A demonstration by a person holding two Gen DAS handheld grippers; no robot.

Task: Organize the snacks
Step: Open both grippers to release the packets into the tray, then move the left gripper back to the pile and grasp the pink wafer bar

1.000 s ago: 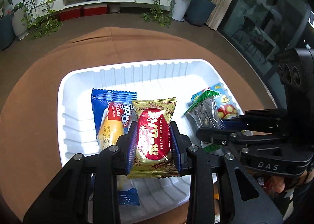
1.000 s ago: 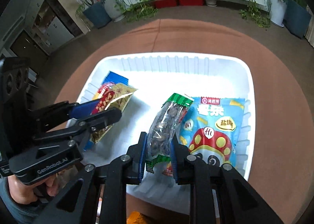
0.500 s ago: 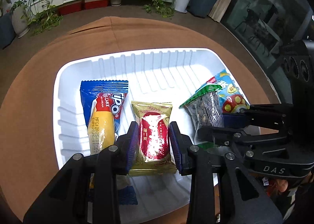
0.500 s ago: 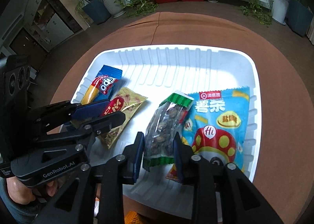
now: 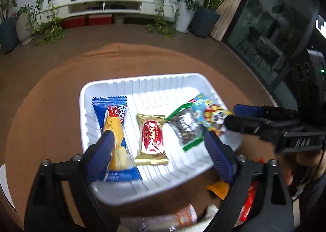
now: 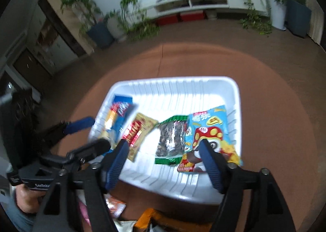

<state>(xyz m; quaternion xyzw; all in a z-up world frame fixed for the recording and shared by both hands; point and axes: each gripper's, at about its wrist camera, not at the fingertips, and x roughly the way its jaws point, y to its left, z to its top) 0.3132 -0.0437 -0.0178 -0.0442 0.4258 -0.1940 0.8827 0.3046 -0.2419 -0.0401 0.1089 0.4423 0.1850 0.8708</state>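
Observation:
A white ribbed tray (image 5: 142,83) (image 6: 175,83) sits on a round brown table and holds four snacks. From left: a blue cake bar wrapper (image 5: 114,122) (image 6: 116,116), a gold and red pie pack (image 5: 151,140) (image 6: 138,132), a clear green-edged pack of dark seeds (image 5: 186,128) (image 6: 171,140), and a light blue mushroom chips bag (image 5: 209,114) (image 6: 209,130). My left gripper (image 5: 160,150) hangs above the tray's near side, its jaws opening, nothing between the pads. My right gripper (image 6: 164,150) hovers over the seeds pack, its jaws opening too, clear of it.
More loose snack packs lie on the table at the tray's near side, orange and red ones (image 5: 220,188) (image 6: 114,205). A hand (image 6: 24,199) holds the left gripper. Potted plants and a white low shelf stand far behind the table.
Both grippers went from shut on their snacks to wide open. The pie pack and the seeds pack now lie flat in the tray. Both grippers have lifted and pulled back.

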